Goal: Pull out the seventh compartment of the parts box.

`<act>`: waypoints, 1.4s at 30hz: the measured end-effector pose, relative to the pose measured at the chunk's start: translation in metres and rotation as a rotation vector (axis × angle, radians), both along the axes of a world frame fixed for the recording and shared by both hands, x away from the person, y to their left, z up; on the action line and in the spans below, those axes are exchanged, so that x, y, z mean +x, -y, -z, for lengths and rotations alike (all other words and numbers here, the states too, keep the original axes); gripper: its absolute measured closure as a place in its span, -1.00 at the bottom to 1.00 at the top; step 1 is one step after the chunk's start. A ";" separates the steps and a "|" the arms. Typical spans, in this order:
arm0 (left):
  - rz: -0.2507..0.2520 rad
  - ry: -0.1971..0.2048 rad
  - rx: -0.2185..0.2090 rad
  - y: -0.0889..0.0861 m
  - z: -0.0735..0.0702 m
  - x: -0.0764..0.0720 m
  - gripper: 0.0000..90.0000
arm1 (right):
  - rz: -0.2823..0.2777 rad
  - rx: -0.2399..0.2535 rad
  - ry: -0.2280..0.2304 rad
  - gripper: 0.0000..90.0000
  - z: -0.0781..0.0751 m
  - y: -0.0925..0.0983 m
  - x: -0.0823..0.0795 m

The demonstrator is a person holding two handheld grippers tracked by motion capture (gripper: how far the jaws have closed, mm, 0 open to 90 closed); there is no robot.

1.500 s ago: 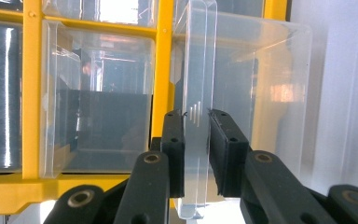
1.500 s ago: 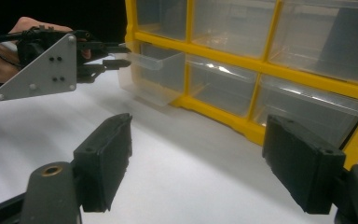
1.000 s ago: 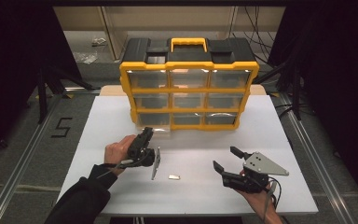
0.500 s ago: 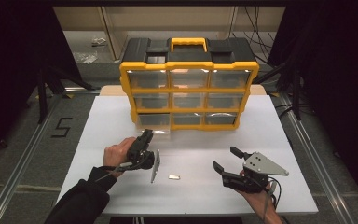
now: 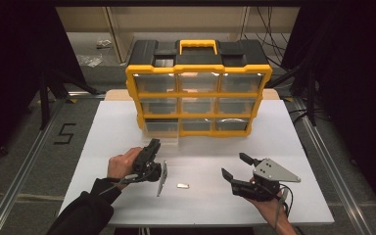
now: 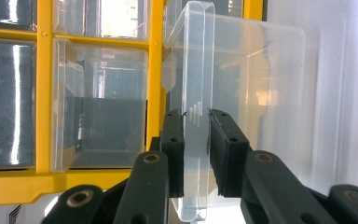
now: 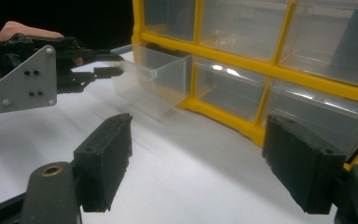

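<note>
Left gripper point(image 6: 196, 154) pads clamp the thin front wall of the clear plastic drawer point(image 6: 198, 107), pulled partway from the yellow organizer point(image 6: 156, 70). Right gripper point(image 7: 198, 163) jaws stand apart, empty, above the matte white table point(image 7: 177, 177).

The clear glossy plastic drawer point(image 6: 196, 112) is smooth; the yellow plastic organiser frame point(image 5: 198, 93) shines; the white worktop point(image 5: 293, 147) looks matt.

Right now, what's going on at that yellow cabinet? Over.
Left gripper jaws clamped on clear plastic drawer's front wall, drawer partly out. Right gripper jaws open, empty. Small metal piece on white table.
</note>
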State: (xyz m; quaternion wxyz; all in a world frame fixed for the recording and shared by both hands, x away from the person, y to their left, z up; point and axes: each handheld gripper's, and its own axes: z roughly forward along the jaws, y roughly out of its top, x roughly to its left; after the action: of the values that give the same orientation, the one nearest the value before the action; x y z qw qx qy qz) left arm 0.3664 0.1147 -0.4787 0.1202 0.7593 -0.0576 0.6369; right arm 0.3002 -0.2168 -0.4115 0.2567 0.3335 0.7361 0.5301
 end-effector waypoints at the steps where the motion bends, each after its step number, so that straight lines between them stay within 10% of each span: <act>1: -0.003 -0.007 -0.003 0.000 0.000 0.000 0.68 | 0.000 0.000 0.000 -0.45 0.000 0.000 0.000; 14: -0.001 -0.030 -0.046 -0.001 0.004 -0.001 0.28 | 0.001 -0.002 0.001 -0.44 0.000 0.000 0.000; 24: 0.025 -0.072 -0.219 0.003 -0.009 -0.011 -0.18 | 0.000 -0.002 -0.001 -0.44 0.000 0.000 0.000; 42: 0.120 -0.527 -0.649 0.004 -0.033 -0.019 -0.38 | 0.001 -0.006 -0.004 -0.45 0.001 0.000 0.000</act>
State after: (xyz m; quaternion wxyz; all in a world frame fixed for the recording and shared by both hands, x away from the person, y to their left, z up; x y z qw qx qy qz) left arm 0.3473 0.1109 -0.4460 0.4005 0.8144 0.1343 0.3978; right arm 0.2998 -0.2168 -0.4121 0.2566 0.3343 0.7379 0.5272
